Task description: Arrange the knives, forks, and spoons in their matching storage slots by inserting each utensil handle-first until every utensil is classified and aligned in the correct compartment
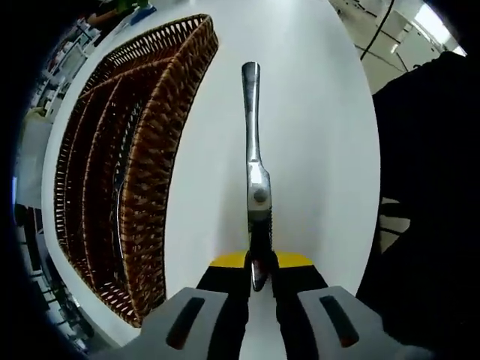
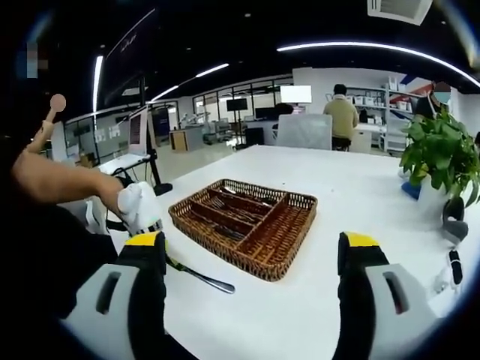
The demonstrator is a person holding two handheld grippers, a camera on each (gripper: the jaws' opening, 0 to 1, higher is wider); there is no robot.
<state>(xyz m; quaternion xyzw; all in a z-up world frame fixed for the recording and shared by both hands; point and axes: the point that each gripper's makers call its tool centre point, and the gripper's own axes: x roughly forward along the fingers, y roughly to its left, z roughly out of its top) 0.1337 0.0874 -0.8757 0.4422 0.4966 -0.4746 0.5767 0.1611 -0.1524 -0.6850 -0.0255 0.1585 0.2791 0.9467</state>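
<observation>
Left gripper (image 1: 259, 279): jaws closed on a metal utensil (image 1: 254, 161) (blade or bowl end hidden between the jaws, so can't tell knife, fork or spoon), slim shiny handle pointing away from the camera over the white table (image 1: 315, 142). Gripper fingers are black with yellow tips, grey housings below.

To the left of the utensil, just beside it but not touching, lies the wicker cutlery tray (image 1: 142, 172): brown woven rattan, rectangular, split by woven dividers into long slots. Dark metal pieces lie in the slots, type unclear.

Right gripper (image 2: 251, 259): jaws wide apart, nothing between them. In its view, far left, a person's forearm and white-gloved hand (image 2: 137, 204) hold the left gripper with the utensil (image 2: 201, 278) low over the table, near the tray's (image 2: 262, 247) left corner. The tray sits mid-table, cutlery lying lengthwise in its compartments. At the right edge, a leafy green potted plant (image 2: 439, 154) stands well apart from the tray.
</observation>
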